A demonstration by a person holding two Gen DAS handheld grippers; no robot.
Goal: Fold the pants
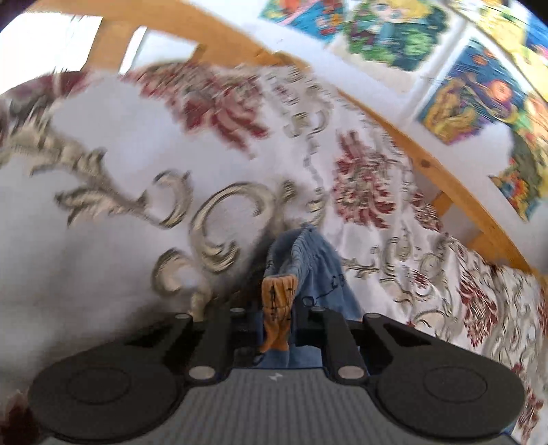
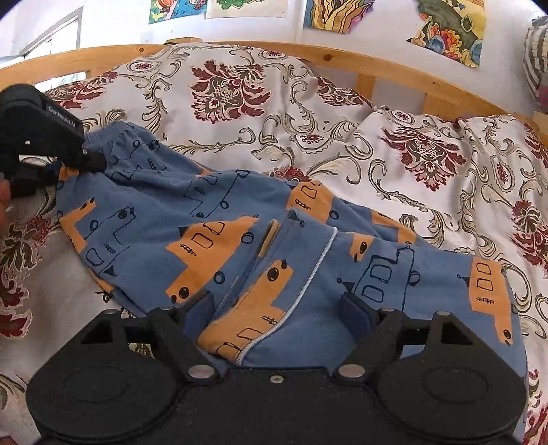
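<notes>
Right wrist view: a big bed [image 2: 342, 113] fills the picture, and the pants lie on top of it.
Bed: it has a white cover [image 2: 394, 164] with red flowers and grey swirls. The cover is bumpy and wrinkled.
Bed rail: a wooden rail [image 2: 342, 58] runs along the far side of the bed.
Wall: it is white, behind the rail, with bright drawings [image 2: 448, 30] stuck on it.
Pants: the blue pants [image 2: 154, 219] have orange trucks on them. They lie across the bed, on the near side, away from the rail. The stretchy waist is at the left end. The legs come toward the camera, and one part is flipped over so a white seam shows.
Right gripper: the right gripper [image 2: 277, 304] is at the near end of the pants. Its jaws are spread wide, one on each side of the cloth, and they do not squeeze it.
Left gripper: the left gripper [image 2: 85, 161] is at the waist end of the pants, at the left edge of the picture.
Left wrist view: this picture is blurry. The jaws of the left gripper are pressed together on a bunch of blue and orange cloth from the pants. The cloth hangs over the bed cover, with the rail off to the right.
Hand: a bit of a hand [image 2: 4, 202] shows behind the left gripper.
</notes>
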